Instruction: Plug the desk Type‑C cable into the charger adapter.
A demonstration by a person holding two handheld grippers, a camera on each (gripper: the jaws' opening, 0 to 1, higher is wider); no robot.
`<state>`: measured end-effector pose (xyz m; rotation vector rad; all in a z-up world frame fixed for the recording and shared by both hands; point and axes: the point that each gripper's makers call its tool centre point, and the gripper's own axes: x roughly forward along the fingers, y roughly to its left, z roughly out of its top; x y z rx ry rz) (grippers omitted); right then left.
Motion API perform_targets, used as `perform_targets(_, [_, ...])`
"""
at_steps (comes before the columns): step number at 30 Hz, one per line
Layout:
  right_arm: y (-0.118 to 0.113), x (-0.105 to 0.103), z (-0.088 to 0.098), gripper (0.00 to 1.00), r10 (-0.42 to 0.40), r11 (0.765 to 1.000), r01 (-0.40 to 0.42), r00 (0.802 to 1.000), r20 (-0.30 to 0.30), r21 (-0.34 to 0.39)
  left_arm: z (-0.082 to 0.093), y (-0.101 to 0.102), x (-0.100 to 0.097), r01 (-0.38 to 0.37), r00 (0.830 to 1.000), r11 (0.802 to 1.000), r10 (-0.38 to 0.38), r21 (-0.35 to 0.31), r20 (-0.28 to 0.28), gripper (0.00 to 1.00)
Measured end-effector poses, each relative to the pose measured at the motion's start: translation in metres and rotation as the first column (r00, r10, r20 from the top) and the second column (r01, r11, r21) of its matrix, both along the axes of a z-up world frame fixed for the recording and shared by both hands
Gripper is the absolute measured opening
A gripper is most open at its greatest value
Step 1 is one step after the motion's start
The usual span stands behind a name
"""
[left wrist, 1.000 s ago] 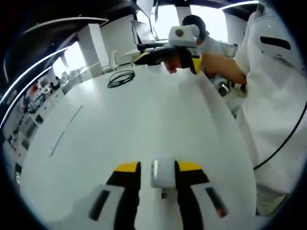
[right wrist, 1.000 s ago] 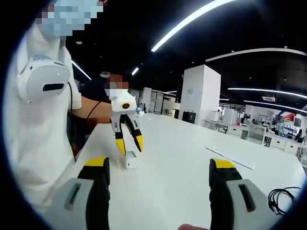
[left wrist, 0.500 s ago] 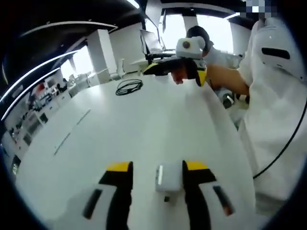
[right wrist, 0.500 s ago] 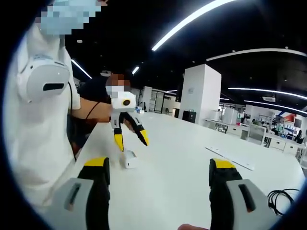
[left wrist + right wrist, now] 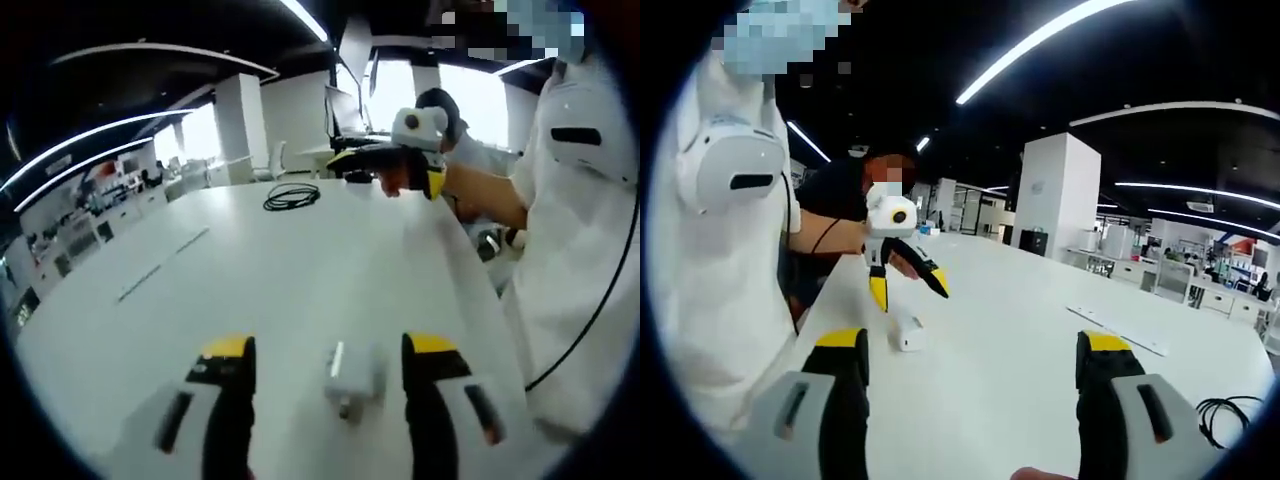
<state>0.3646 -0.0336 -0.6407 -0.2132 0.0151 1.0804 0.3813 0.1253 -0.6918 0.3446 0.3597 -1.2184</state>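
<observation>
1. Since the earlier frame, the left gripper (image 5: 326, 362) has been spread and raised off the charger adapter (image 5: 352, 371), which lies released on the table (image 5: 250, 270).
2. The right gripper (image 5: 975, 360) is held agape, empty.
3. The Type-C cable (image 5: 291, 197) is coiled at 12 o'clock, ungrasped.
4. Risk: the unheld adapter may be pushed away during insertion.

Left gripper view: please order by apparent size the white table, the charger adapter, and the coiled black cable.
1. white table, by far largest.
2. charger adapter and coiled black cable look about alike; the adapter lies much nearer the camera, so I do not rank them.
</observation>
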Motion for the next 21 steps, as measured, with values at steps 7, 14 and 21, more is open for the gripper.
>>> perform_targets(7, [0.002, 0.0, 0.001, 0.87, 0.005, 1.0, -0.005, 1.0, 0.001, -0.005, 0.002, 0.004, 0.0, -0.026, 1.0, 0.999, 0.026, -0.026, -0.002, 0.62])
perform_targets(14, [0.004, -0.001, -0.001, 0.86, 0.008, 1.0, -0.008, 1.0, -0.003, -0.018, -0.003, 0.006, -0.003, -0.041, 0.999, 0.998, 0.041, -0.042, -0.01, 0.61])
perform_targets(21, [0.005, -0.001, 0.0, 0.87, 0.011, 1.0, -0.011, 1.0, -0.004, -0.028, 0.0, 0.011, -0.003, -0.07, 0.998, 0.995, 0.07, -0.076, -0.005, 0.64])
